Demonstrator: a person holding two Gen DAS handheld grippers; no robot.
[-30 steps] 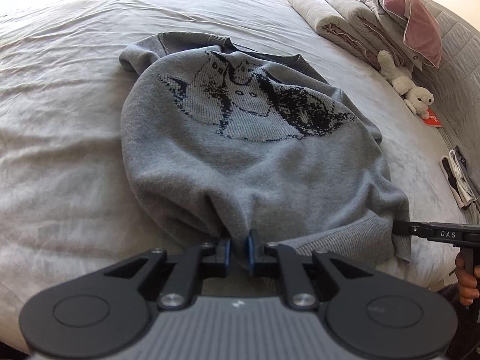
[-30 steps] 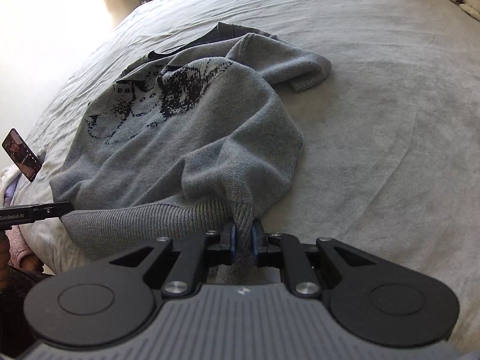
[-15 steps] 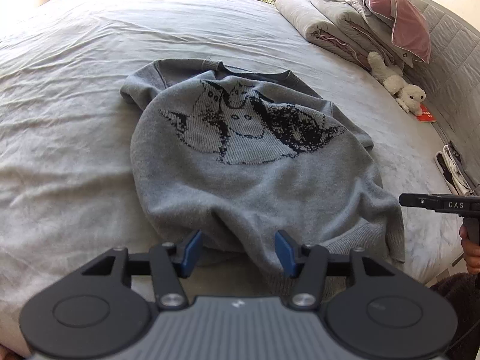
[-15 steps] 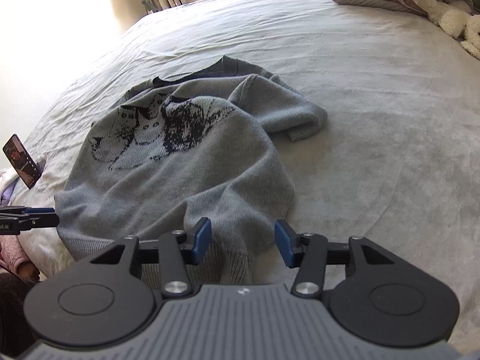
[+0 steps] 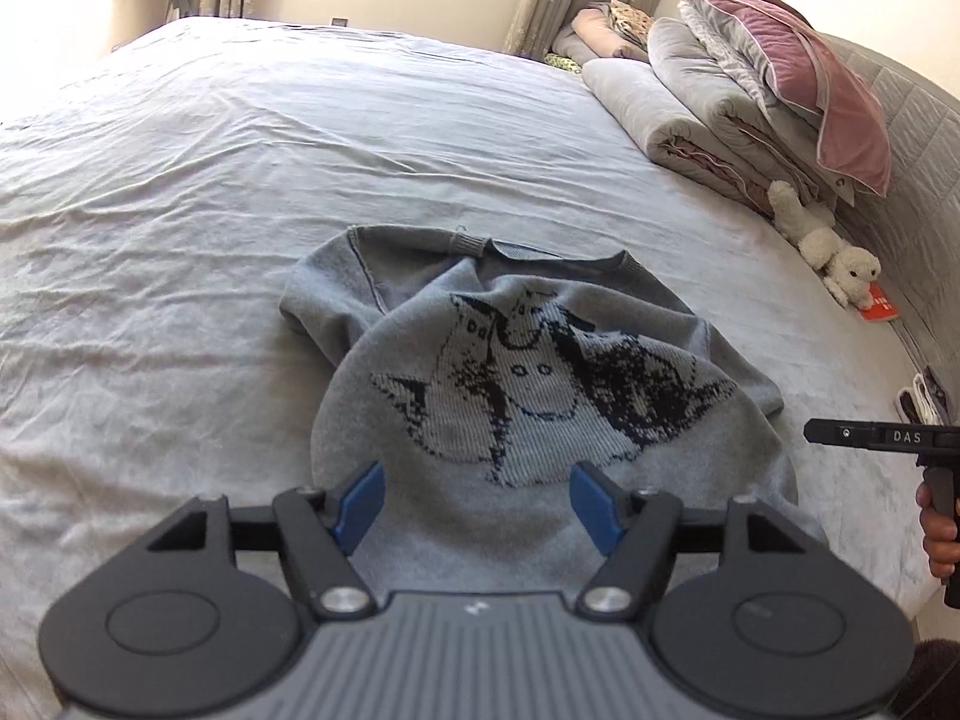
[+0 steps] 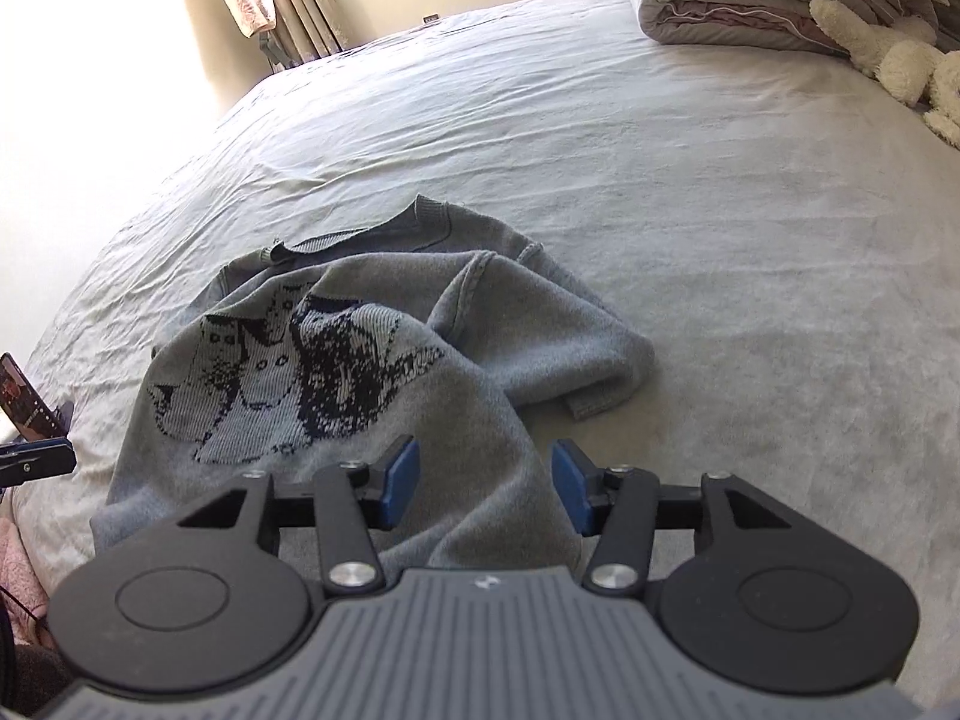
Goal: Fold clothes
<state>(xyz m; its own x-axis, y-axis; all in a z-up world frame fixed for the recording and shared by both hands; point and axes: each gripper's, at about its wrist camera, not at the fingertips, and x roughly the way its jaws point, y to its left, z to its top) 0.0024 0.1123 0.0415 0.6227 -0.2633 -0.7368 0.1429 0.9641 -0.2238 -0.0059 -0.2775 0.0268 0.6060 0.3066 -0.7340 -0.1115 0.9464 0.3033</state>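
Observation:
A grey sweater (image 5: 540,360) with a black and white knitted picture lies rumpled on the bed, its hem side nearest me and its collar at the far side. My left gripper (image 5: 477,501) hangs open above the near hem, nothing between its blue pads. In the right wrist view the same sweater (image 6: 336,372) shows a sleeve (image 6: 576,354) bunched out to the right. My right gripper (image 6: 485,483) is open too, raised over the sweater's near right edge. The right gripper's tip (image 5: 864,437) pokes into the left wrist view at the right.
The bed sheet (image 5: 180,210) is pale grey and creased. Folded quilts and a pink pillow (image 5: 780,72) are stacked at the far right by the headboard, with a white plush toy (image 5: 834,246). A phone (image 6: 24,396) leans at the left bed edge.
Both grippers were shut on the sweater's hem a second ago. They opened, let it drop, and have since lifted and drawn back from it.

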